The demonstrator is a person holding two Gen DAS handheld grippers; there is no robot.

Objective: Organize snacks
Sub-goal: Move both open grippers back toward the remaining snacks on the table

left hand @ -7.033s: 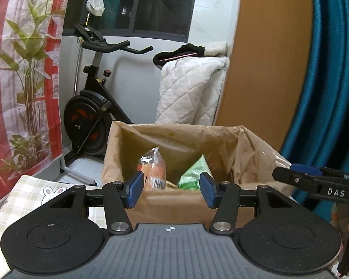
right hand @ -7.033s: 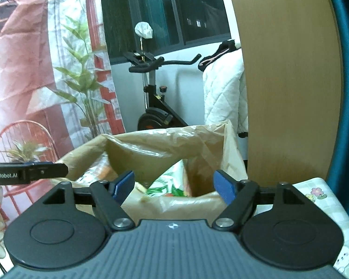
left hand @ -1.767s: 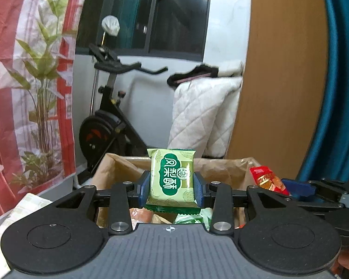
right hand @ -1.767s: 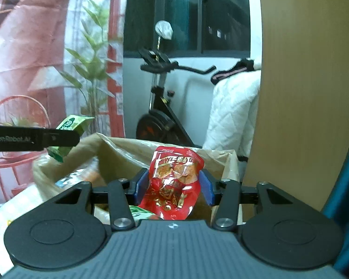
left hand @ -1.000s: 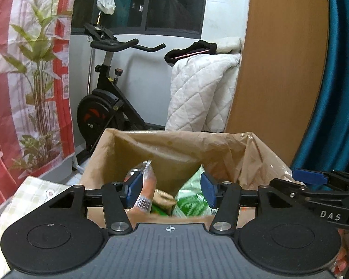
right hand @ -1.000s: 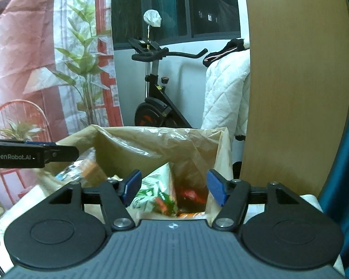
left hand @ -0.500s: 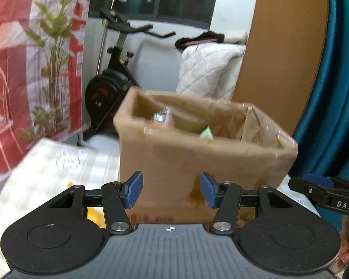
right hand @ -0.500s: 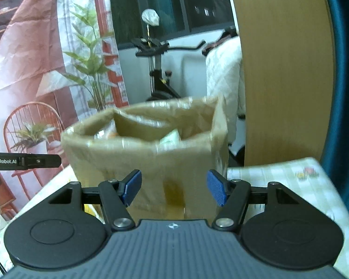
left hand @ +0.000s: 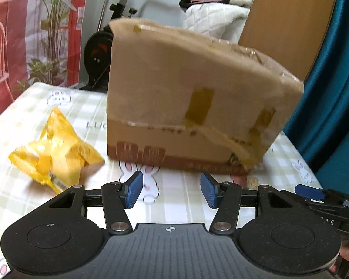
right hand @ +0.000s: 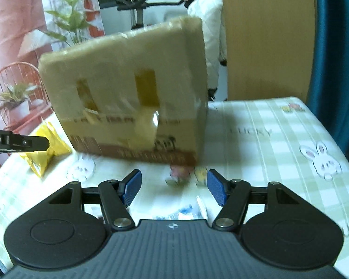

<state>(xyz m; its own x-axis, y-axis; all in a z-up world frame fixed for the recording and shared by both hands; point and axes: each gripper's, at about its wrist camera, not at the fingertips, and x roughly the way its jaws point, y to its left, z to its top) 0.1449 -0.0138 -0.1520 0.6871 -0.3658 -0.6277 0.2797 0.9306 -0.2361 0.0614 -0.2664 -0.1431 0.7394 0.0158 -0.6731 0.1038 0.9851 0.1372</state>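
Observation:
A brown cardboard box (left hand: 193,107) stands on the checked tablecloth (left hand: 179,195); from this low angle its inside is hidden. It also shows in the right wrist view (right hand: 132,97). A yellow snack packet (left hand: 53,153) lies on the cloth left of the box and shows in the right wrist view (right hand: 44,153) too. My left gripper (left hand: 171,191) is open and empty, low over the cloth in front of the box. My right gripper (right hand: 173,189) is open and empty, also in front of the box. A blurred blue-and-white packet (right hand: 183,211) lies just under the right gripper.
An exercise bike (left hand: 118,23) and a white quilt (left hand: 216,16) stand behind the table. A wooden panel (right hand: 267,37) and a teal curtain (left hand: 332,69) are at the right. The table edge (right hand: 346,153) runs close on the right.
Both grippers held snacks over the box, let them go inside, then drew back and dropped low. Now they face the box's front wall and the tabletop, with the yellow packet in view.

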